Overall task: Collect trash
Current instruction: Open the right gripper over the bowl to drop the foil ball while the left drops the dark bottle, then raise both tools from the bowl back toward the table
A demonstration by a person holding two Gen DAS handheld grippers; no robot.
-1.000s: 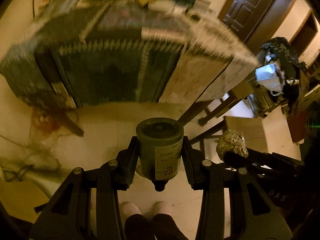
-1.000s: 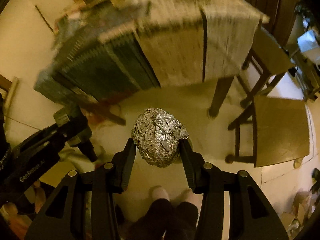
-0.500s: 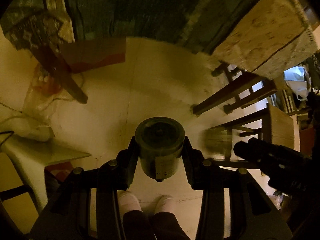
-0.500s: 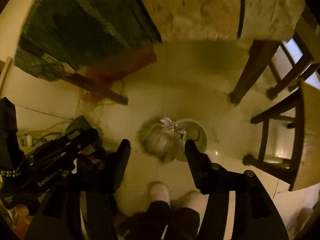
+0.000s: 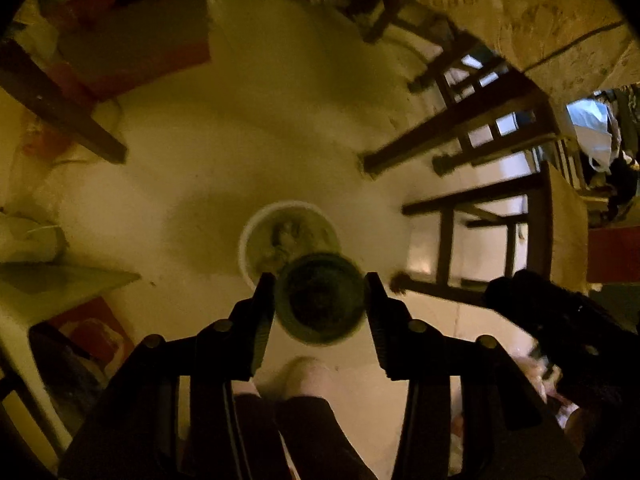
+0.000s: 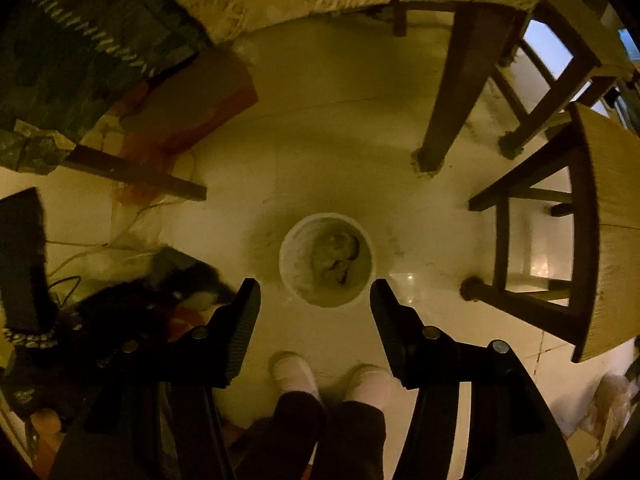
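Note:
A white round bin stands on the pale floor, and a crumpled foil ball lies inside it. My right gripper hangs above the bin's near rim, open with nothing between its fingers. In the left wrist view the same bin sits just beyond my left gripper, which points steeply down. A dark green bottle is between its fingers, bottom end towards the camera and blurred while the fingers are sharp. The left jaws are opening and the bottle is slipping free above the bin.
Dark wooden table legs and a wooden chair stand right of the bin. A patterned tablecloth hangs at the top left, with a red and tan bag beneath it. A person's feet in pale socks stand below the bin.
Both grippers have sunk from table height towards the floor, over the bin. The right jaws opened and the foil ball dropped into the bin. The bottle now looks loose in the left jaws.

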